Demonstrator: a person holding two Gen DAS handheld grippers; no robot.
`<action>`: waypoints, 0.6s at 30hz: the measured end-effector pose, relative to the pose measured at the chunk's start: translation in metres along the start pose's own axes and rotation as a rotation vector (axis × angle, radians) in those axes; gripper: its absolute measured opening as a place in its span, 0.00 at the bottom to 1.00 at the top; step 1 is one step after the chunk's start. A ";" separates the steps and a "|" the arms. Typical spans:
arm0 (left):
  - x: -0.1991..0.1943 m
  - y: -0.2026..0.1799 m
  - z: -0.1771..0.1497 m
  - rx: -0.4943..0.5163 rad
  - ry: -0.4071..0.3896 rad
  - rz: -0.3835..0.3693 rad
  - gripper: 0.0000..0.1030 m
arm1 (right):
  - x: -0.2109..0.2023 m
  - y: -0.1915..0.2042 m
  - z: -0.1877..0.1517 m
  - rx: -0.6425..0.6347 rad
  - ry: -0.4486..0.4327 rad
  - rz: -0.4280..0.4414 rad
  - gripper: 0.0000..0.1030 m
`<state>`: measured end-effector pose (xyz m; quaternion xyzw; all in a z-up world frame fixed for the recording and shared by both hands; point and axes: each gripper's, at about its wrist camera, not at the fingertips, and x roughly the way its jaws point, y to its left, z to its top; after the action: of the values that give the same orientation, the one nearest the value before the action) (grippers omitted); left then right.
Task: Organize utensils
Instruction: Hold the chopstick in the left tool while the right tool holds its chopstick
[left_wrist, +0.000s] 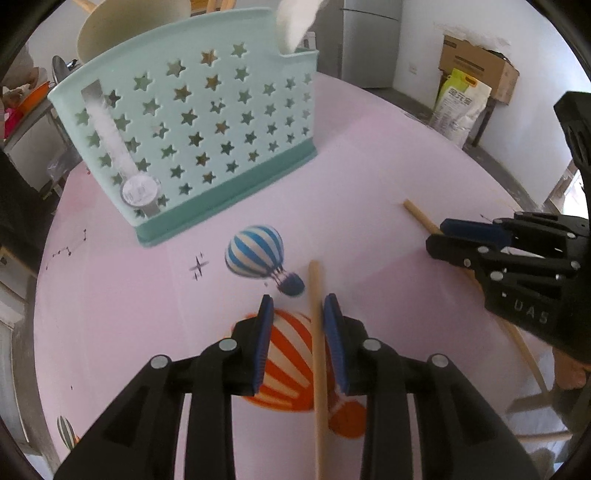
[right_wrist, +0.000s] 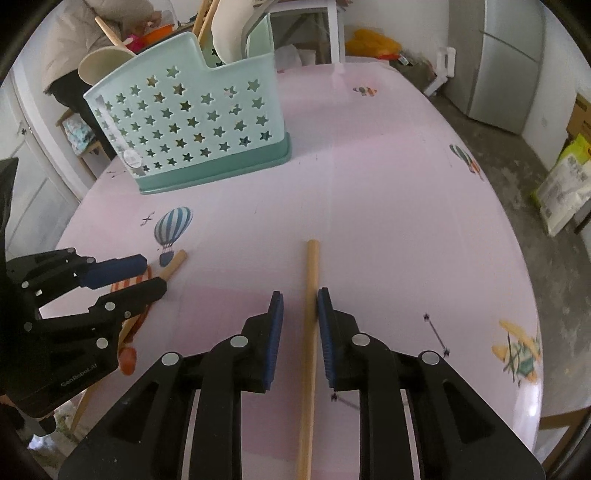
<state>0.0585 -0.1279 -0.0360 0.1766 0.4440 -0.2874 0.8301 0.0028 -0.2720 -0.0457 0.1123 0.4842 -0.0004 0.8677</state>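
Two wooden utensil handles lie on the pink tablecloth (left_wrist: 369, 166). One handle (left_wrist: 317, 369) runs between the fingers of my left gripper (left_wrist: 299, 299). It sits close against the right pad, with a clear gap to the left pad, so this gripper is open. The other handle (right_wrist: 310, 332) lies between the fingers of my right gripper (right_wrist: 300, 293), near the right pad and apart from the left one. That gripper is open too. A mint-green star-holed utensil basket (left_wrist: 192, 122) (right_wrist: 192, 122) stands beyond both, with a white utensil (left_wrist: 295, 22) and wooden handles inside.
Each view shows the other gripper beside it: the right gripper (left_wrist: 439, 236) and the left gripper (right_wrist: 153, 275). A cardboard box (left_wrist: 476, 62) and bags stand on the floor to the right, by a fridge (right_wrist: 513, 66). A person (right_wrist: 99, 22) stands behind the basket.
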 end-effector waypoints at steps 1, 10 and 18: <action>0.001 0.000 0.001 0.003 -0.008 0.001 0.26 | 0.001 0.001 0.001 -0.003 -0.001 -0.004 0.16; 0.007 -0.008 0.010 0.033 -0.026 0.005 0.15 | 0.008 -0.001 0.011 -0.022 -0.006 -0.024 0.13; 0.010 -0.017 0.013 0.044 -0.031 0.017 0.09 | 0.015 -0.009 0.017 0.015 0.003 -0.008 0.05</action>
<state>0.0601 -0.1517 -0.0377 0.1938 0.4233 -0.2929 0.8351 0.0235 -0.2819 -0.0511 0.1170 0.4860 -0.0075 0.8661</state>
